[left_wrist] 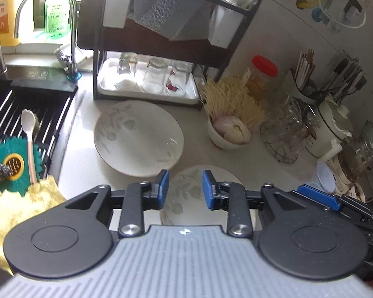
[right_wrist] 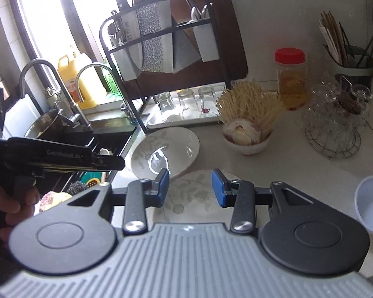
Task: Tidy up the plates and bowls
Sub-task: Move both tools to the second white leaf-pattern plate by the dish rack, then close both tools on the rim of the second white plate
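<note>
Both the left gripper (left_wrist: 185,188) and right gripper (right_wrist: 190,187) are hovering spread over the near plate (left_wrist: 186,188); the far plate (left_wrist: 136,136) is lying just ahead. Probably they should be pinching the rim squarely.

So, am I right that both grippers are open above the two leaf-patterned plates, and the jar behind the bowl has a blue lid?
Not quite: the jar has a red lid, as the right wrist view shows. The rest holds: left gripper and right gripper are open above the plates, behind the bowl.
</note>
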